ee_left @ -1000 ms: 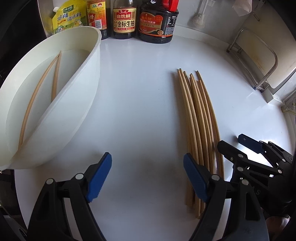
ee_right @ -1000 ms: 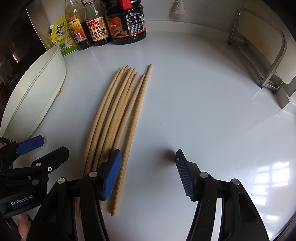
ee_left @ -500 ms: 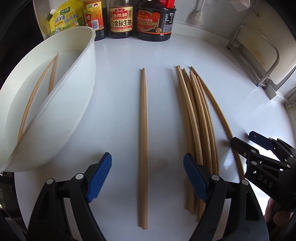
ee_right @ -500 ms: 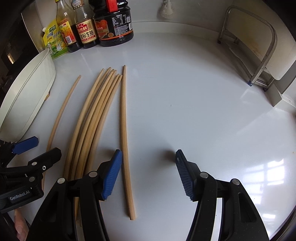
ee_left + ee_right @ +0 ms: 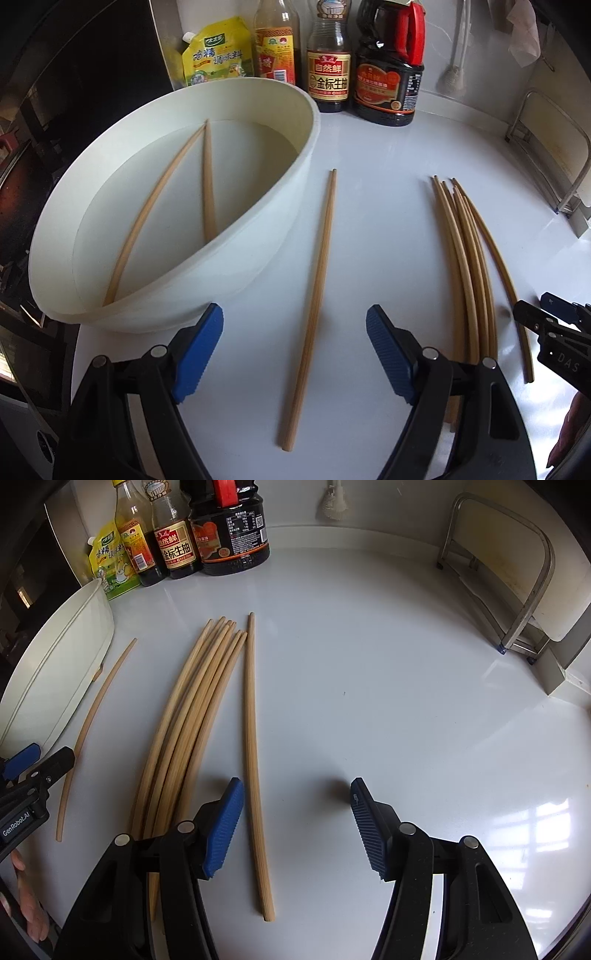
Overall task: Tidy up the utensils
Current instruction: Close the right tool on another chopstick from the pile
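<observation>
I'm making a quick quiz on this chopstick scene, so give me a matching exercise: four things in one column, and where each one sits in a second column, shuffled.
Things:
1. two chopsticks
2. lone chopstick
3. chopstick bundle
4. sauce bottles

Places:
A. at the back of the white counter, by the wall
B. between the open left gripper jaws' line, beside the white tub
C. inside the white tub
D. just left of the right gripper

Pairs: 1-C, 2-B, 3-D, 4-A

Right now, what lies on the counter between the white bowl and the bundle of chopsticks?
One single chopstick lies alone between the white bowl and the bundle of chopsticks, touching neither; clearest in the left wrist view.
</observation>
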Action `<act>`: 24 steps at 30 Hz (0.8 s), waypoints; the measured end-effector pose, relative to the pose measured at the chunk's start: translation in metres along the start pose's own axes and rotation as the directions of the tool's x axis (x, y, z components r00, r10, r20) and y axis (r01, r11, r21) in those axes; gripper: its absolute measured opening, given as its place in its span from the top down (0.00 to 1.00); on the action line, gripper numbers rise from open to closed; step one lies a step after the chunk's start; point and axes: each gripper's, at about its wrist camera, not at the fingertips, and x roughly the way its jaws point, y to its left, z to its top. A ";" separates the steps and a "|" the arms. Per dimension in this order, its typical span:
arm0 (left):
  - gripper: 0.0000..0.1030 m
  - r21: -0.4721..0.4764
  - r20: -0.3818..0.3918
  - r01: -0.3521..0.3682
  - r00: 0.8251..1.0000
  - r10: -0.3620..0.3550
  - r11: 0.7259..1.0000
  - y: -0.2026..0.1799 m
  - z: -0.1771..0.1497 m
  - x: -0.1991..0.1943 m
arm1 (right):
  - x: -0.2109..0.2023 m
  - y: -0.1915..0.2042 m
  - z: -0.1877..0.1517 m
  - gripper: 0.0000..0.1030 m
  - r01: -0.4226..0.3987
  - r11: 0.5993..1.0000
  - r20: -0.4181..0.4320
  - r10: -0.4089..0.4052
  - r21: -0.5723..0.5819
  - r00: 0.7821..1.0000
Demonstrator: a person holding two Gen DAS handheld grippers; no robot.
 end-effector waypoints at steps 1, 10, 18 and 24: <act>0.24 -0.007 -0.004 0.002 1.000 -0.002 1.000 0.002 -0.001 0.001 | 0.000 0.000 0.000 0.44 -0.001 1.000 0.000 0.001 0.000 1.000; 0.24 -0.054 -0.050 -0.004 0.999 0.002 0.999 0.015 -0.008 0.014 | -0.001 0.002 0.000 0.44 0.006 1.000 0.005 -0.006 -0.006 1.000; 0.28 -0.030 -0.047 0.018 0.999 -0.019 0.999 0.004 -0.006 0.017 | 0.002 0.007 0.002 0.46 0.022 0.999 0.021 -0.022 -0.033 1.000; 0.40 -0.020 -0.050 0.054 0.997 -0.055 0.998 -0.006 0.003 0.019 | 0.003 0.012 0.004 0.54 0.022 0.998 0.035 -0.020 -0.058 0.999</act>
